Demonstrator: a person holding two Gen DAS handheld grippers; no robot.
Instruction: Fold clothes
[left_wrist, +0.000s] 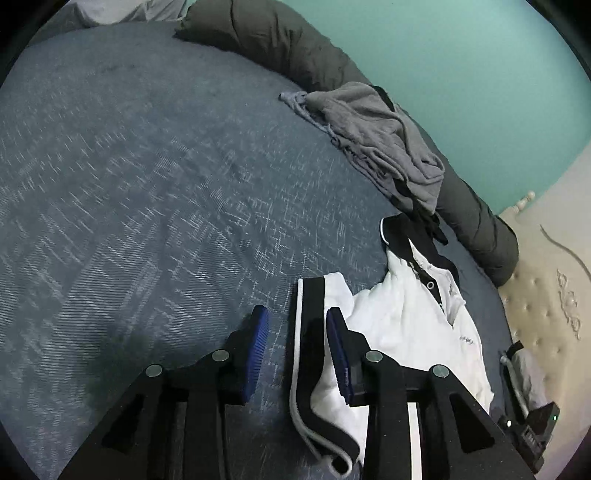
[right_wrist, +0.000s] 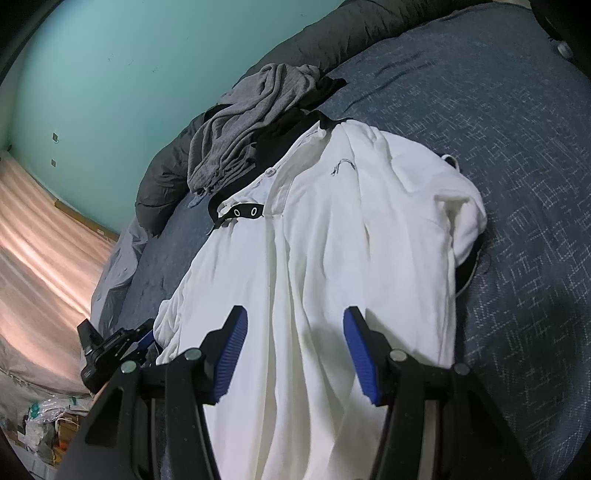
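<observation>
With my left gripper (left_wrist: 297, 350) and right gripper (right_wrist: 295, 350) both gaping and holding nothing, the white shirt (right_wrist: 332, 236) lies on the bed (right_wrist: 517, 147) half-folded, the grey pile (right_wrist: 251, 122) beyond its collar untouched.

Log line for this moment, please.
left gripper: open | right gripper: open over white shirt | grey clothes: unfolded
</observation>
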